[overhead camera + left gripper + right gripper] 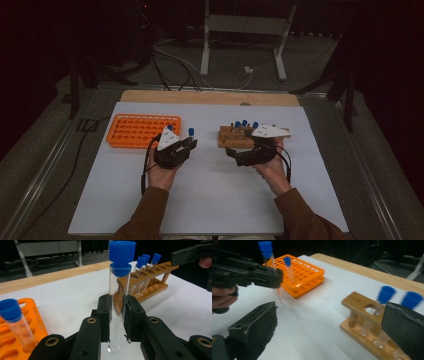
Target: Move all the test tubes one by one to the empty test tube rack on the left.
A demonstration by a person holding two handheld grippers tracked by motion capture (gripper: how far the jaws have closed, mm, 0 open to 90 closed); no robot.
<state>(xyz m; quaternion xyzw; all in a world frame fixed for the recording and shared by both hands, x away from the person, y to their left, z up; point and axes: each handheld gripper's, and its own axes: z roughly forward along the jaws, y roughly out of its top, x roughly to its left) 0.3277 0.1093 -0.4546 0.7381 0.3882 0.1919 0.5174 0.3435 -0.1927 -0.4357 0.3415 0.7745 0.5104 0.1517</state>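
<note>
Your left gripper (116,315) clamps one tube (119,290); your right gripper (332,332), jaws apart, has three tubes in the wooden rack (359,302) at 1 o'clock, one in the orange rack (307,272).

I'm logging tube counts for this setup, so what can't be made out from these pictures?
- Wooden rack: high view too small and dim, right gripper overlapping; total uncertain.
- Same rack's caps: right gripper view, motion-blurred, its jaw covering further holes.
- Orange rack: left gripper view, cut off by the edge.
</note>
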